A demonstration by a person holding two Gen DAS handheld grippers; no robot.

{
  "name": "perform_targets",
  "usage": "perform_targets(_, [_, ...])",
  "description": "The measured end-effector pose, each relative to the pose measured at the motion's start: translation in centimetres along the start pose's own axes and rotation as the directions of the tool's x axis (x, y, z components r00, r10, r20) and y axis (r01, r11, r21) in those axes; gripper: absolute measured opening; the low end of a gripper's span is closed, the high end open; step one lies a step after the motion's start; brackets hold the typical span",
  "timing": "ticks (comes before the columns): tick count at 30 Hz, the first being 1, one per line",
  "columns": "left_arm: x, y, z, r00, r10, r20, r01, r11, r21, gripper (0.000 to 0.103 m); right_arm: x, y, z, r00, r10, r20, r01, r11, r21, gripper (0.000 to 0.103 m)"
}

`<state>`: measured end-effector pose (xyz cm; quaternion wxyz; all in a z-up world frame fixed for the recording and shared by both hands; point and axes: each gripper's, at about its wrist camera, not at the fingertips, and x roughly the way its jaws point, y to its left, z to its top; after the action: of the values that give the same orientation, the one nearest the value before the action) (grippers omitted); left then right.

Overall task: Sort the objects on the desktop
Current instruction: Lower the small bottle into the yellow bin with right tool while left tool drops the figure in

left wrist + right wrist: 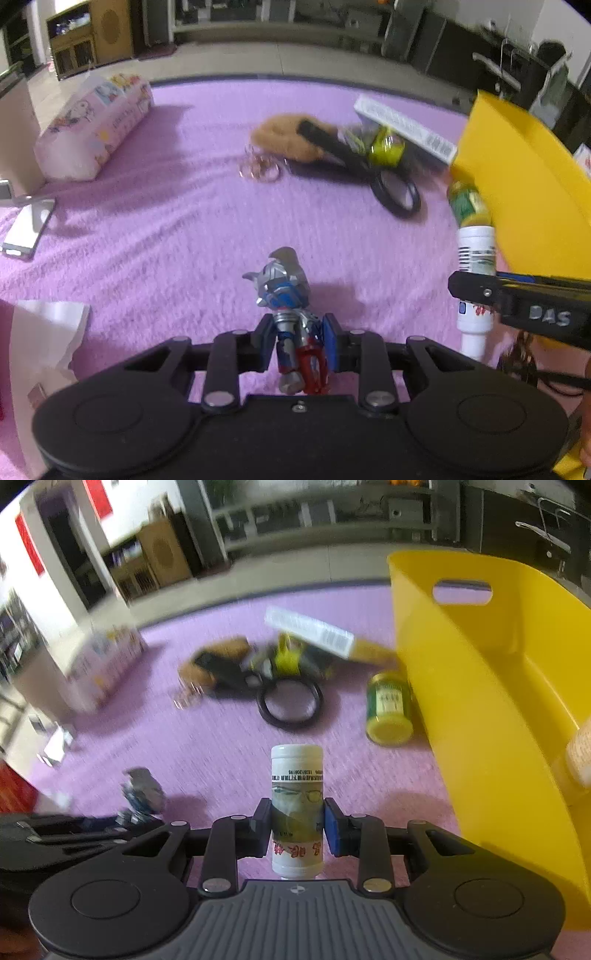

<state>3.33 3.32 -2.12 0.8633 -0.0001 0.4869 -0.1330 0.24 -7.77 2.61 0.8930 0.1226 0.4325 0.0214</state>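
Observation:
My left gripper is shut on a blue, red and silver robot figure, held above the purple cloth. My right gripper is shut on a white pill bottle, held upright beside the yellow bin. In the left wrist view the white bottle, the right gripper's finger and the yellow bin show at the right. The robot figure shows blurred at the lower left of the right wrist view.
On the cloth lie a green-labelled jar, a black magnifying glass, a white box, a brown plush, a clear ring-shaped item, a patterned tissue pack and a phone. White paper lies at the left.

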Motion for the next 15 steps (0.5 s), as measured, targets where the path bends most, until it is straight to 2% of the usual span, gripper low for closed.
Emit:
perform_targets(4, [-1.5,0.7,0.5,0.993,-0.042,0.114,0.047,0.998,-0.041,0.026,-1.9,-0.1,0.4,0.992,0.066,0.106,-0.071,0.997,0.037,0.030])
perform_targets(8, [-3.7,0.5,1.0,0.970,-0.074,0.232,0.085,0.996,-0.036,0.026,-4.2,0.3,0.6,0.968,0.096,0.230,-0.099,0.995,0.004,0.030])
perform_targets(11, [-5.4,-0.6,1.5,0.952,-0.104,0.287,0.113,0.993,-0.014,0.026,-6.6,0.1,1.0,0.938,0.113,0.328,-0.116,0.993,-0.010,0.030])
perform_targets(15, [-8.2,-4.9,2.7,0.924,-0.156,0.350,0.145,0.988,0.057,0.026,-10.8,-1.8,1.3,0.881,0.127,0.457,-0.149,0.989,0.013,0.030])
